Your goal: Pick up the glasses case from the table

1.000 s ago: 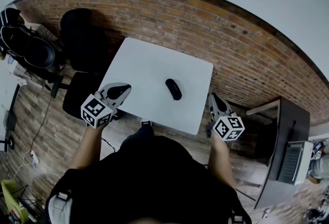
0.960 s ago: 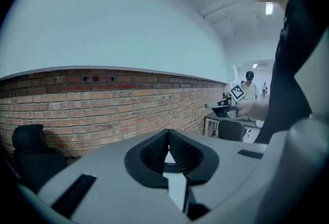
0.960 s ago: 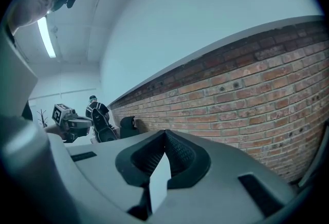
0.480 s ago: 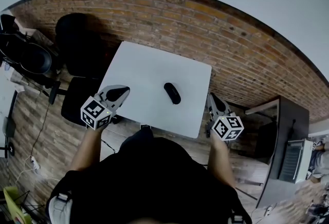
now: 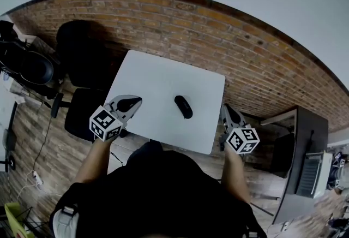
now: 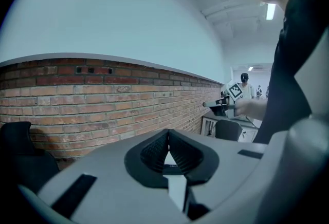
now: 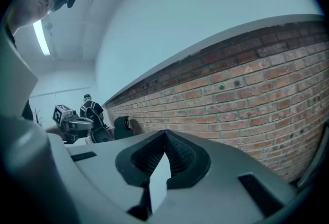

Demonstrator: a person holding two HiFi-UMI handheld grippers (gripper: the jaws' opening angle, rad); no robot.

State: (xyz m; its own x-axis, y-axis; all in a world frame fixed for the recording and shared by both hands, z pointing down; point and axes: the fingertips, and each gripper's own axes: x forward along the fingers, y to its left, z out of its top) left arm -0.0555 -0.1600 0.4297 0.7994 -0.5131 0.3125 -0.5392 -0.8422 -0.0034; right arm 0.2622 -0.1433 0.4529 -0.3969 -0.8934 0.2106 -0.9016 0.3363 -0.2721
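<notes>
Compared with a second ago, the white table (image 5: 163, 76) sits slightly differently in the head view, and the left gripper (image 5: 133, 102) has slid inward. Its tip now overlaps the table's near left corner rather than its left edge. The right gripper (image 5: 226, 109) stays just beside the table's near right corner. The glasses case (image 5: 184, 107) lies where it did.

By count there is one brick wall (image 5: 218, 29), one table, one black chair (image 5: 82, 48) at the table's left, and one dark cabinet (image 5: 302, 160) off to the right. There are two grippers, each with one marker cube, and one glasses case. The case is a small black oblong lying flat on the table, a little toward the near edge. It lies between the two grippers and touches neither.

Both bare forearms reach forward from the person's dark torso, the left forearm (image 5: 95, 158) angled inward and the right forearm (image 5: 235, 168) nearly straight ahead. Each gripper points toward the wall and a little downward. In the left gripper view the left gripper (image 6: 166, 134) is clenched, its ribbed pads meeting at the tips with nothing between them. In the right gripper view the right gripper (image 7: 165, 133) is clenched the same way and is also empty. Each gripper view catches the other gripper across the table.
</notes>
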